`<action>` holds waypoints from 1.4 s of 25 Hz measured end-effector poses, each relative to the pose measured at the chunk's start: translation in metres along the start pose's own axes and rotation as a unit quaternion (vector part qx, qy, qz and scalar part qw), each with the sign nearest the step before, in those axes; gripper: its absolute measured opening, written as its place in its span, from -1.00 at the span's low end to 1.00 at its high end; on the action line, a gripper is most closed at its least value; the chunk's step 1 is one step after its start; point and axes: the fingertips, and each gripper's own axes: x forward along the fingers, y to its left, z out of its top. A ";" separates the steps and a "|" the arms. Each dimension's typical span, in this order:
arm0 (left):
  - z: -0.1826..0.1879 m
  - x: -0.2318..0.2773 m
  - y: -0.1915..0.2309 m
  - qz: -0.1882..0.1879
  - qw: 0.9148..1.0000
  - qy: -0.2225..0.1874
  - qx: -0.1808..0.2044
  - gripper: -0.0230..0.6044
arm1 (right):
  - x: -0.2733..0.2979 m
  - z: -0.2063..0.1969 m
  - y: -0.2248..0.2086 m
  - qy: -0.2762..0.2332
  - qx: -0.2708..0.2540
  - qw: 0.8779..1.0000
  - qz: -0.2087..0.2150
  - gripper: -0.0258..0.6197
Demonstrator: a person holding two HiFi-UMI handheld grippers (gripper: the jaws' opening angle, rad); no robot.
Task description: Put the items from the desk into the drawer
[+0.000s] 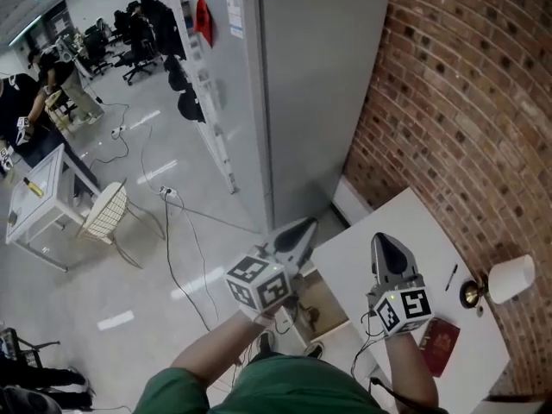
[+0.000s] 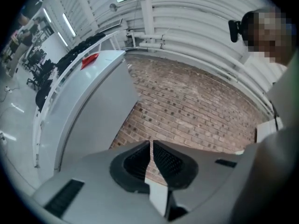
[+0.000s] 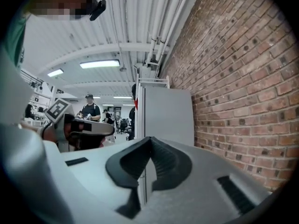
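Observation:
Both grippers are held up in the air above the white desk (image 1: 379,231), pointing level toward the brick wall and the cabinet. My left gripper (image 1: 304,228) (image 2: 152,143) has its jaws together with nothing between them. My right gripper (image 1: 385,240) (image 3: 150,139) is shut too, its tips touching and empty. On the desk lie a dark red booklet (image 1: 438,345) and a black pen (image 1: 451,277). A brownish open compartment (image 1: 321,303), possibly the drawer, shows below the desk's left edge, partly hidden by my left gripper. The left gripper (image 3: 79,127) also shows in the right gripper view.
A tall grey cabinet (image 1: 302,84) (image 3: 166,115) stands against the brick wall (image 1: 466,102) just past the desk. A white-shaded lamp (image 1: 511,279) with a brass base sits at the desk's right end. Cables (image 1: 172,231) trail over the floor; a white table and chair stand far left.

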 end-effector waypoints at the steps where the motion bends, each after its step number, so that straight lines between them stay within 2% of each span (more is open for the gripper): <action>1: 0.010 -0.001 -0.005 -0.003 1.000 -0.008 0.015 -0.86 | 0.002 0.010 0.002 -0.010 -0.002 1.000 0.002 -0.91; 5: 0.043 -0.006 -0.021 -0.009 0.996 -0.028 0.079 -0.86 | 0.010 0.034 0.007 -0.039 -0.005 0.999 0.007 -0.91; 9: 0.062 -0.016 -0.036 -0.008 0.991 -0.043 0.125 -0.86 | 0.008 0.048 0.015 -0.054 0.003 0.998 0.014 -0.91; 11: 0.077 -0.015 -0.041 -0.004 0.985 -0.058 0.163 -0.86 | 0.015 0.062 0.015 -0.071 0.000 0.997 0.019 -0.91; 14: 0.096 -0.017 -0.047 0.009 0.970 -0.076 0.232 -0.86 | 0.016 0.082 0.014 -0.091 -0.004 0.996 0.019 -0.91; 17: 0.107 -0.022 -0.051 0.022 0.959 -0.085 0.271 -0.86 | 0.010 0.092 0.011 -0.102 0.001 0.995 0.008 -0.91; 20: 0.119 -0.026 -0.053 0.028 0.953 -0.097 0.284 -0.86 | 0.006 0.101 0.012 -0.111 0.011 0.994 0.005 -0.91; 24: 0.117 -0.028 -0.052 0.029 0.952 -0.106 0.286 -0.86 | 0.004 0.100 0.017 -0.125 0.025 0.992 0.014 -0.91; 29: 0.099 -0.022 -0.055 0.018 0.954 -0.086 0.287 -0.86 | 0.003 0.093 0.021 -0.127 0.030 0.991 0.023 -0.91; 35: 0.089 -0.022 -0.057 0.015 0.948 -0.082 0.308 -0.86 | 0.004 0.082 0.032 -0.113 0.029 0.992 0.042 -0.91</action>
